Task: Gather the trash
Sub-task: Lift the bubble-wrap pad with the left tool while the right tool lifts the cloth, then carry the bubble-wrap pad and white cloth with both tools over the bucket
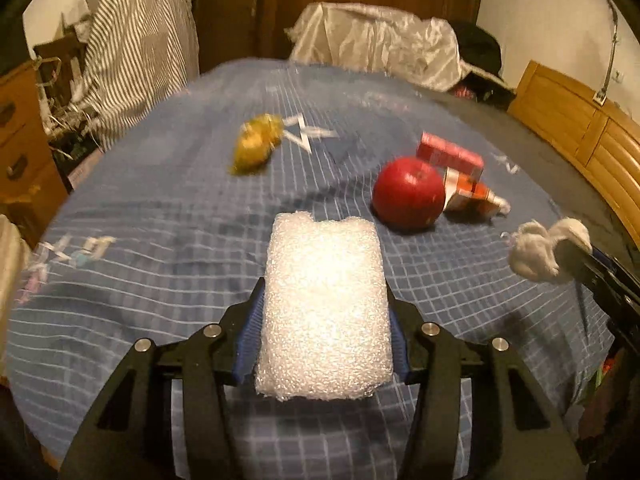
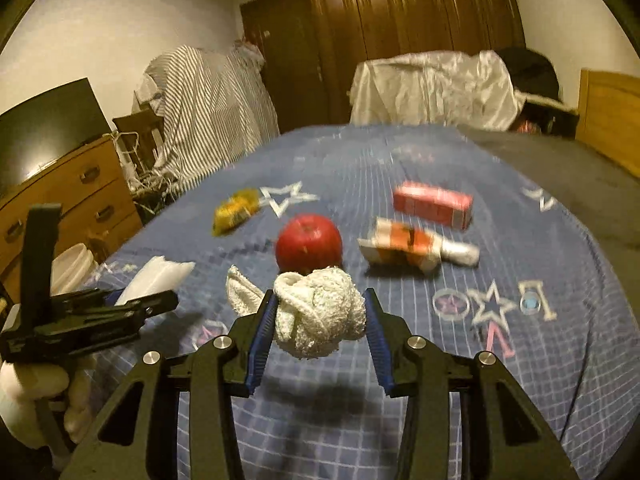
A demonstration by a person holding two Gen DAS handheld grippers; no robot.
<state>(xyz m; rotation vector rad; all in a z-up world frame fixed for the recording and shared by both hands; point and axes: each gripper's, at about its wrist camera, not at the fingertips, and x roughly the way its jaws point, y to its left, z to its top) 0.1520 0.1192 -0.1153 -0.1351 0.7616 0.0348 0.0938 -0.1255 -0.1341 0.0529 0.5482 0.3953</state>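
Foam block [image 1: 326, 312], white, rectangular and pebbly like packing foam, sits clamped between the blue ribbed pads of my left tongs [image 1: 326, 320], held up above the bed. My right tongs [image 2: 320, 320] grip a crumpled white knitted rag [image 2: 320, 316], knotted into a loose ball with one tail trailing off to the left, also lifted clear of the bedspread.

Beyond both sets of tongs lie more things on the bed. A smooth, glossy red apple [image 2: 309, 249] sits nearest. Just right of it lies a crushed orange-and-white carton [image 2: 404, 248], and past that a pink rectangular box [image 2: 434, 204]. To the left, well apart from the apple, is a yellow crinkled wrapper [image 2: 234, 214], blurred.

The bed carries a blue checked bedspread [image 2: 520, 380] printed with white stars, with a grey blanket [image 2: 560, 172] along its right side. At the far end a shiny white sheet [image 2: 436, 88] is draped over something. To the left stand a wooden dresser [image 2: 72, 196] and a striped cloth [image 2: 208, 108] hung over furniture. Dark wooden wardrobe doors [image 2: 412, 8] fill the back wall.
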